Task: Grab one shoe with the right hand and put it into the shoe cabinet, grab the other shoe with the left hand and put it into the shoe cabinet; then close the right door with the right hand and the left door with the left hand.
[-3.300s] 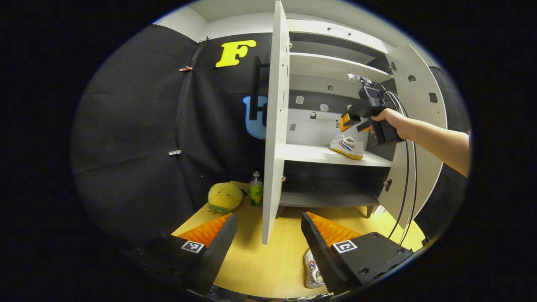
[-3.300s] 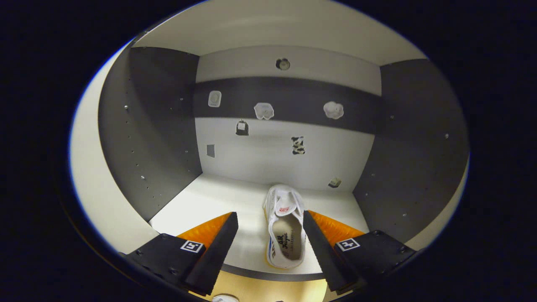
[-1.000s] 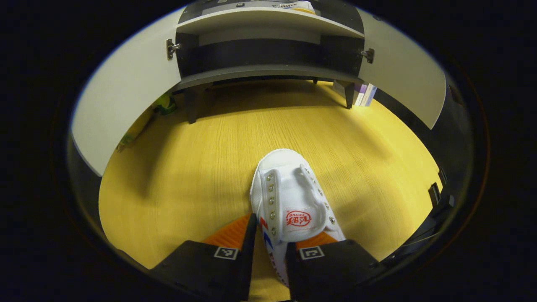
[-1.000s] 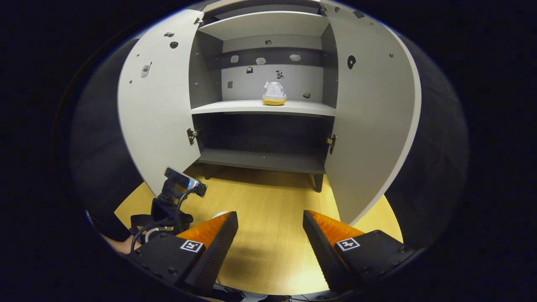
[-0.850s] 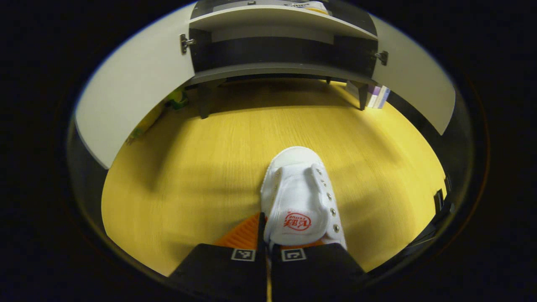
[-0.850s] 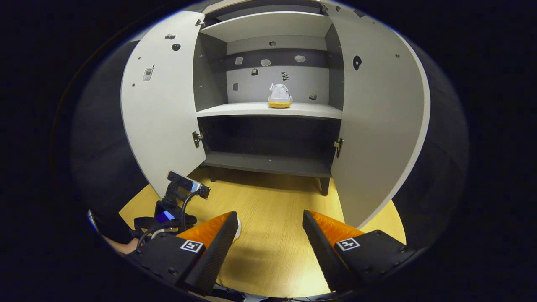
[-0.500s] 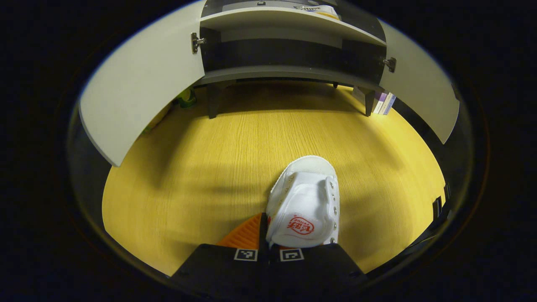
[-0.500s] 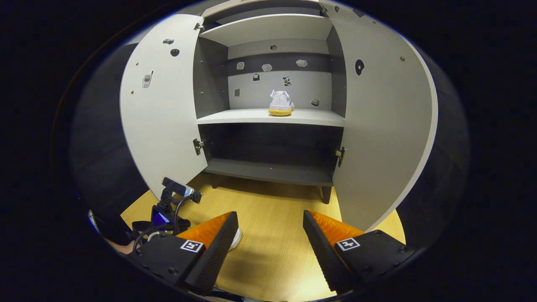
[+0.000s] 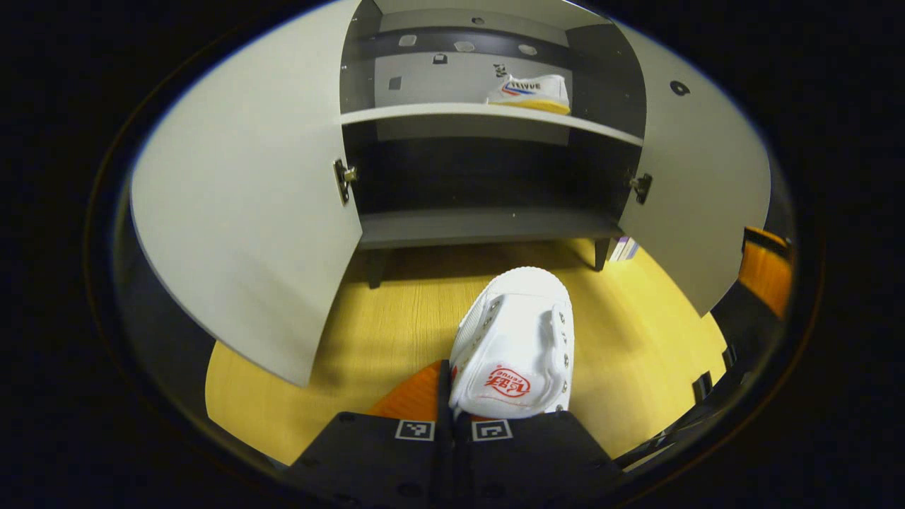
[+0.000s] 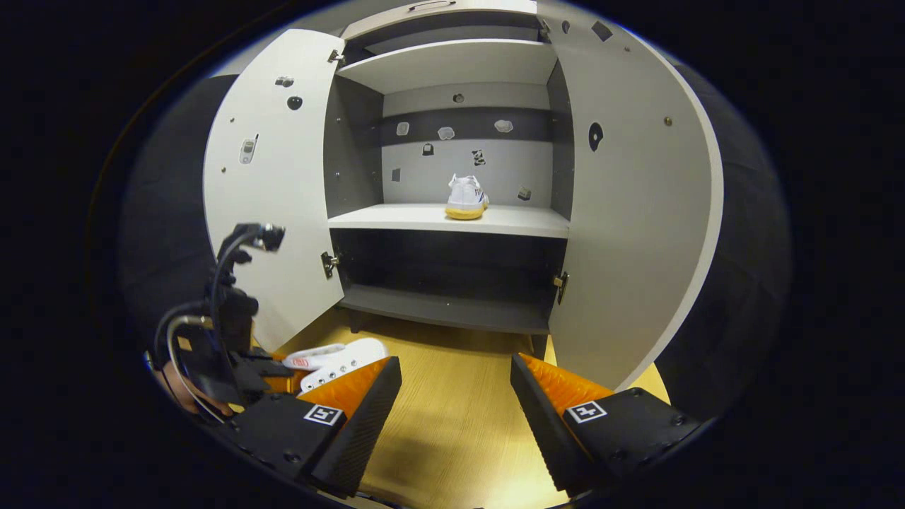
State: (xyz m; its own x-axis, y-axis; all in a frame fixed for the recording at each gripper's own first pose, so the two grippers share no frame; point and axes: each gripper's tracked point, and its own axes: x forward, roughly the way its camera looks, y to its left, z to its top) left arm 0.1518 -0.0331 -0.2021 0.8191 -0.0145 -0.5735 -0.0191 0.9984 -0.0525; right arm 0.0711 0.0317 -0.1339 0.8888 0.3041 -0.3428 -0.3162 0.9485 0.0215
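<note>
The second shoe [image 9: 515, 346] has come up off the floor [image 9: 396, 318] since a second ago, and the cabinet now sits level ahead. The left gripper [image 9: 452, 424] has its fingers pinched tight on the shoe's heel edge; the right gripper [image 10: 452, 396] hangs wide open, empty. The first shoe [image 9: 527, 92] rests on the middle shelf [image 9: 438, 112]. I'd carry this one high, toe forward, and set it left of its mate, clear of both open doors.
</note>
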